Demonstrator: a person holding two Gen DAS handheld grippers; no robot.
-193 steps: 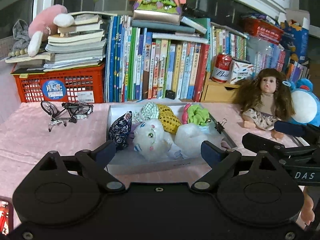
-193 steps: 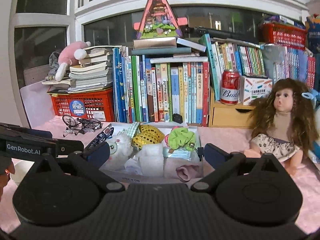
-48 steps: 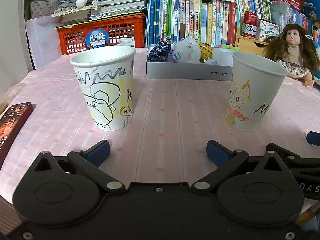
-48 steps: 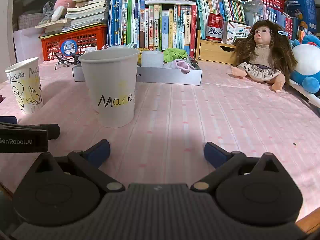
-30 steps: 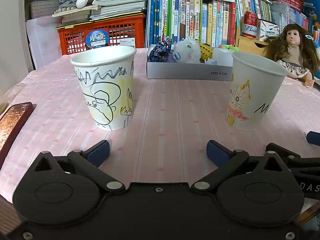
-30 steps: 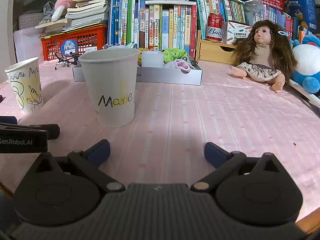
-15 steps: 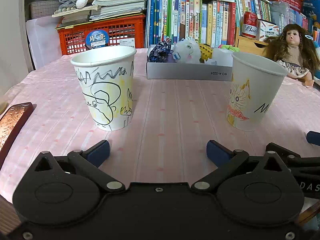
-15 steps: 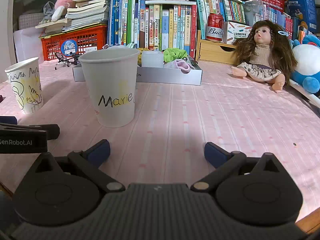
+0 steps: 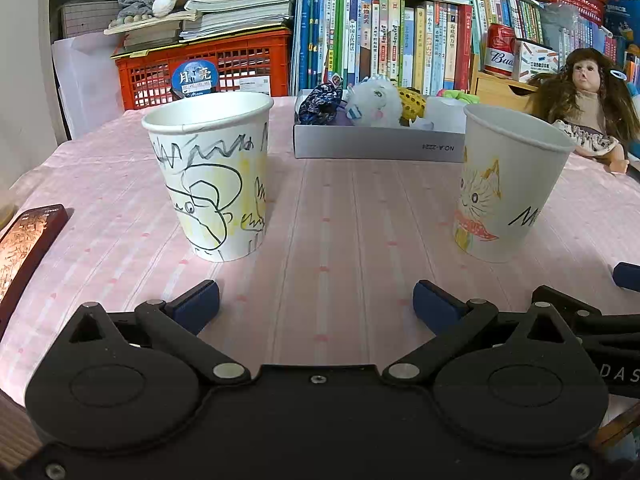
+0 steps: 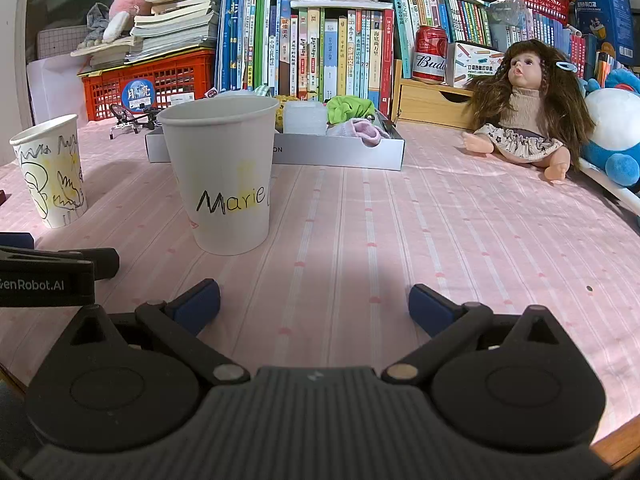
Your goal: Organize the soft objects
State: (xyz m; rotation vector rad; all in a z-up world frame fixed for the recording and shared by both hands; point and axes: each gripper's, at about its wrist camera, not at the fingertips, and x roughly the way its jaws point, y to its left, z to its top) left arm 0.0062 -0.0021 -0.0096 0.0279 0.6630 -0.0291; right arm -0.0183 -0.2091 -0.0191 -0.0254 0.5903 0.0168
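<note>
Blue-tipped tongs [image 9: 316, 302] wide apart, empty

Left claw [image 9: 316, 300] and right claw [image 10: 314, 302] agape, empty.

A home, likely a child's room: upright children's books [image 10: 320, 52] line the far side, a long-haired doll [image 10: 528, 112] sits right, on a pink-clothed table [image 10: 400, 232].

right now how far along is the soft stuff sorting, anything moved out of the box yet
Done: nothing that shows. The soft items, such as the white plush and green scrunchie, all sit in the grey box.
In hand: nothing. The left gripper and right gripper are open, low over the tablecloth, short of both paper cups.
Left: apparently the whole job; the cup insides are hidden.
</note>
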